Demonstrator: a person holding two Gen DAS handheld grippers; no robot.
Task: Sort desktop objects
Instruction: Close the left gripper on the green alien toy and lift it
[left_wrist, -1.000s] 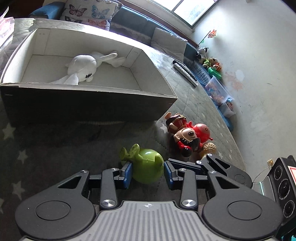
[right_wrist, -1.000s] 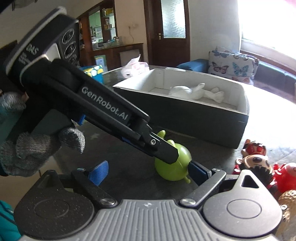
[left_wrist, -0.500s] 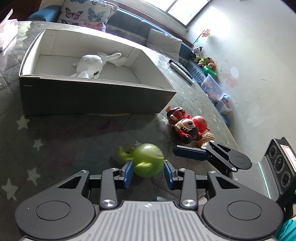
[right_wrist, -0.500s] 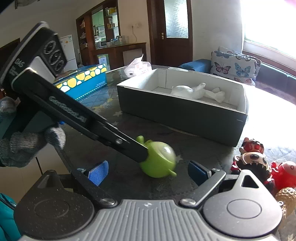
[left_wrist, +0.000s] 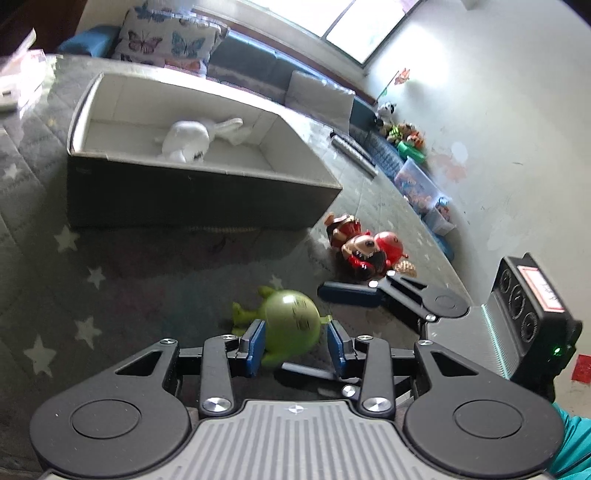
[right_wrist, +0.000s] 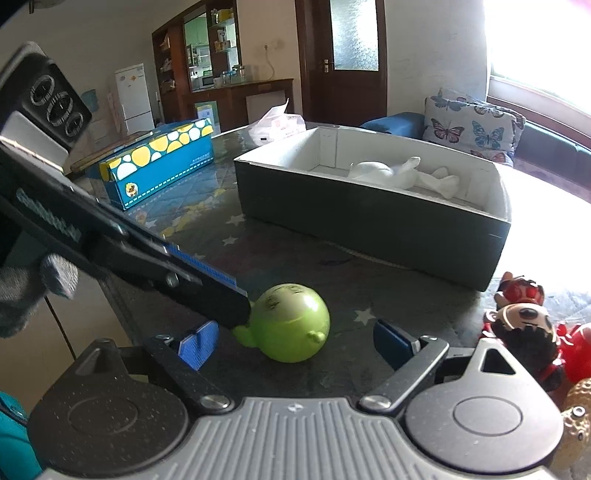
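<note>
A round green toy hangs between the blue pads of my left gripper, lifted off the starred mat; it also shows in the right wrist view. My right gripper is open and empty, just below and beside the toy. A grey box with a white inside holds a white plush rabbit. A brown and red dog figure, a red round toy and a tan bumpy toy lie on the mat right of the box.
A blue and yellow carton and a tissue pack stand at the table's far left. A remote control lies beyond the box. A sofa with butterfly cushions runs behind the table.
My left gripper has closed on the green toy and lifted it up off the mat. The right gripper has drawn back a little and stays open.
</note>
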